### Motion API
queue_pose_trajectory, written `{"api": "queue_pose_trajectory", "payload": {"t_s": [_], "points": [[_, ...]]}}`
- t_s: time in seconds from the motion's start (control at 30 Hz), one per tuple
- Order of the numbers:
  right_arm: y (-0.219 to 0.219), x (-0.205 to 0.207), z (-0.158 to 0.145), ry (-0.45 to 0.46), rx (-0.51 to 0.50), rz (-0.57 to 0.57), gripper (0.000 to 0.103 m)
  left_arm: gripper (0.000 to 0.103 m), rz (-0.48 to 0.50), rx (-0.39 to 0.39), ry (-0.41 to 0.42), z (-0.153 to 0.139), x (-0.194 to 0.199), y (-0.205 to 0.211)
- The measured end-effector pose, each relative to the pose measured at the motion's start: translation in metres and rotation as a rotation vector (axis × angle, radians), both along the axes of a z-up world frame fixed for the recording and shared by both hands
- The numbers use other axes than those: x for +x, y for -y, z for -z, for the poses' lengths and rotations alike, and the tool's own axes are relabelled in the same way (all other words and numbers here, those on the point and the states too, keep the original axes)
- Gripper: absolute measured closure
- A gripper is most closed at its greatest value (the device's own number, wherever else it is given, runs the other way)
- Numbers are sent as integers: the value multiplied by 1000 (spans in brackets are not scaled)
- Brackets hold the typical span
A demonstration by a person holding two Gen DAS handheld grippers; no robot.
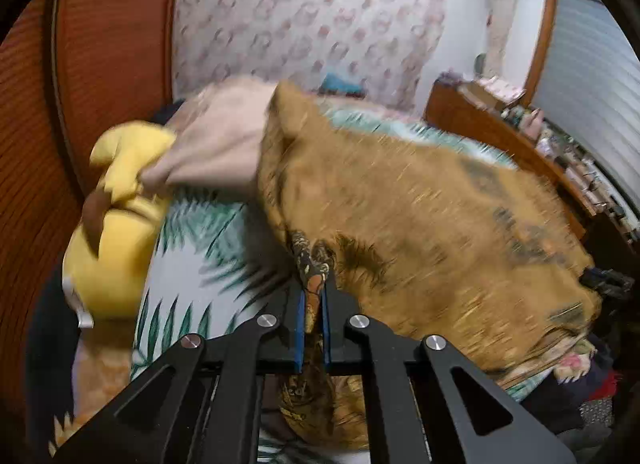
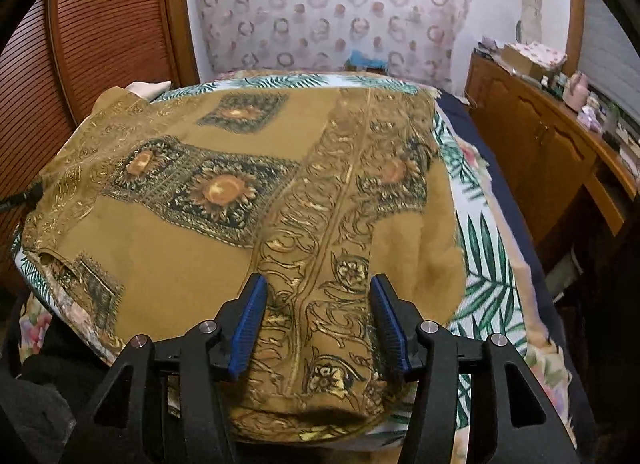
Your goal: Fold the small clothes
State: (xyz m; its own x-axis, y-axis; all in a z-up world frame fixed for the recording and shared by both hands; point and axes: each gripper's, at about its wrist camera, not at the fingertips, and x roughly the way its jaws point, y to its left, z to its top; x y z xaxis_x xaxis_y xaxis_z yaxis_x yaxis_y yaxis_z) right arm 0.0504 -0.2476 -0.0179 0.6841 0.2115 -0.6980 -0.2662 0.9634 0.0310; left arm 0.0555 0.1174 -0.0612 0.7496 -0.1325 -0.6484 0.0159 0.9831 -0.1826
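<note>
Garment point(image 2: 224, 200): mustard-brown printed top, dark sunflower panels, gold scroll band down the centre; spread over most of the right wrist view, lying on the palm-leaf bedspread point(image 2: 486, 276).
Handling: judged light, soft, limp. No stiffness, so it sags and drags wherever it isn't supported. Printed weave looks grippy enough, slip risk low.
Where to grip: hems and corners, pinching a thin layer only; the gold scroll band looks like a seam or placket, so likely thicker there.
Left gripper point(image 1: 313, 296): blue pads closed on a bunched edge of the garment, lower centre of the left wrist view. Cloth rises from the pinch and billows to the right; heavy blur there.
Right gripper point(image 2: 320, 328): jaws about half open, blue pads standing either side of the scroll band, lower centre of frame. Fabric lies under the gap; pads not pressing on it, nothing held.
Next move, my read: right closes on the near hem, then both carry the fold.
Risk: the left-side lift drags the far half out of flat.
Clutter: yellow plush toy point(image 1: 116, 224) at left of the left wrist view, beside the cloth.
</note>
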Motion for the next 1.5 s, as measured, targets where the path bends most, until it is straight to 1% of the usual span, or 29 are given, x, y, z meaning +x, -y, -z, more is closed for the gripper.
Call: {"api": "queue_pose_trajectory", "payload": {"t_s": [0.13,0.3,0.37,0.47,0.63,0.73,1.0,1.17,1.27,1.4,1.43,1.5], "points": [[0,-1,-2,4,3,1,47,96,72,-31,86,-38,4,21],[2,-6,-4,15,13,17,47,96,192,-58,150,-74,20,63],[9,-12,-6,24,20,22,47,96,236,-59,166,-84,28,80],[17,-19,-11,38,41,26,47,96,313,-52,187,-94,37,117],[30,-30,-18,69,66,36,47,96,417,-49,202,-109,49,169],[37,-36,-19,77,76,35,47,96,466,-52,204,-117,55,192],[60,-46,-16,92,108,30,47,96,598,-29,200,-133,57,264],[76,-49,-13,105,128,47,47,96,670,-25,184,-138,56,298],[84,-50,-10,106,138,59,47,96,687,-18,170,-136,57,314],[92,-49,-3,97,143,77,47,96,684,35,108,-121,64,329],[93,-48,-2,94,144,81,47,93,686,44,104,-120,65,330],[93,-49,-1,92,145,85,47,83,681,58,114,-119,61,326]]}}
